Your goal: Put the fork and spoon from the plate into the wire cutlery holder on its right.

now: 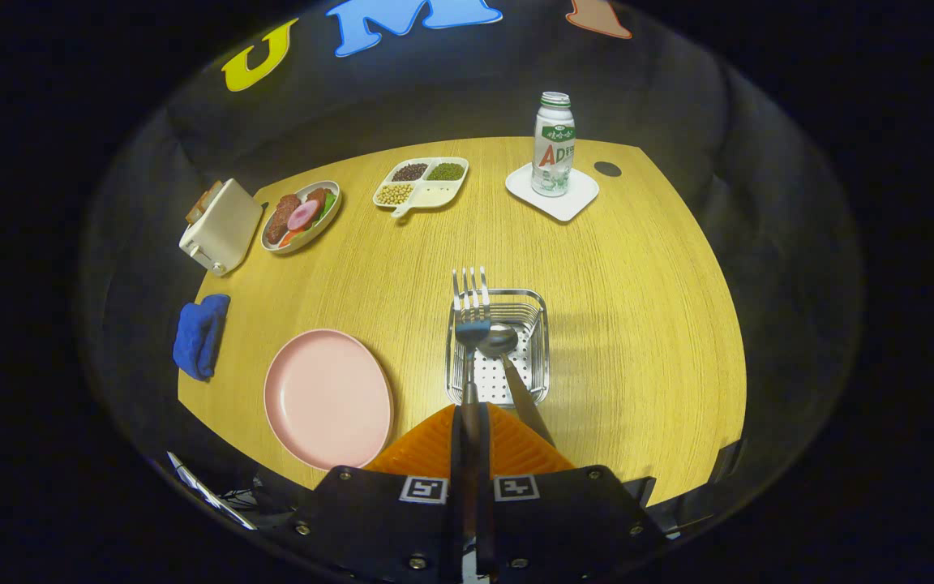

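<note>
My gripper (471,414) is shut on the handle of the fork (471,304), which points forward with its tines over the far rim of the wire cutlery holder (538,341). The holder stands on the wooden table just ahead of the fingers. The spoon (499,341) has its bowl inside the holder, and its handle slants back towards my right finger. I cannot tell whether that handle touches the finger. Left of the holder lies the pink plate (327,397), with nothing on it.
A blue cloth (200,334) lies left of the plate. Far across the table are a toaster (220,225), a plate of food (302,216), a divided tray of beans (422,184) and a bottle (553,144) on a white coaster (580,203).
</note>
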